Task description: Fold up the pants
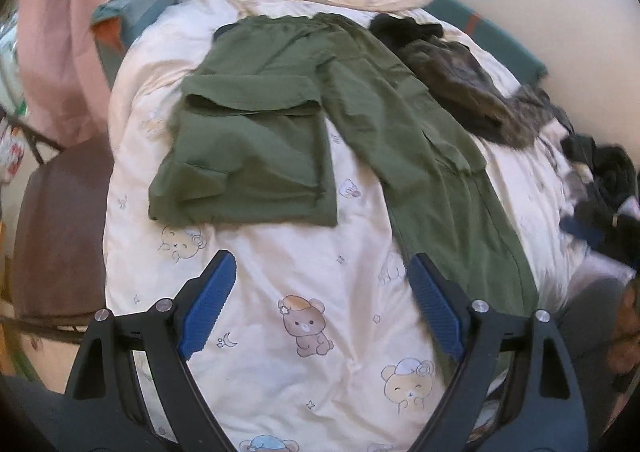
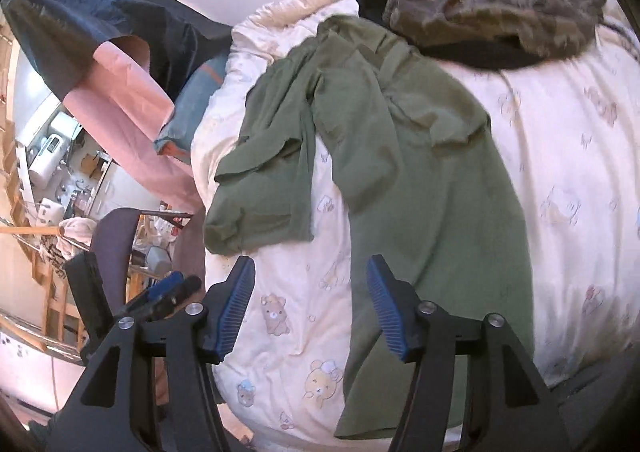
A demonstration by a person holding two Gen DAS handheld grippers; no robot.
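1. The olive-green pants (image 1: 320, 100) lie flat on a cream quilt (image 1: 304, 316) printed with small cartoon bears; the cloth looks thin, matte and softly creased.
2. One leg is doubled back on itself into a rough rectangle on the left of the left wrist view, its upper layer ending in a folded lip; the other leg (image 2: 436, 220) runs out long and straight toward the near edge of the bed.
3. The left gripper (image 1: 322, 304) hangs above bare quilt, its ribbed blue pads (image 1: 210, 304) spread wide with nothing between them.
4. The right gripper (image 2: 310, 304) is also parted, less widely, and grips nothing; its right pad sits over the edge of the long leg in the picture, though contact cannot be judged from this angle.
5. A mottled brown-grey garment (image 2: 492, 12), perhaps fleecy, is heaped on black cloth (image 1: 404, 28) just beyond the waistband.
6. A pink sheet (image 2: 132, 100) hangs at the left beside the bed.
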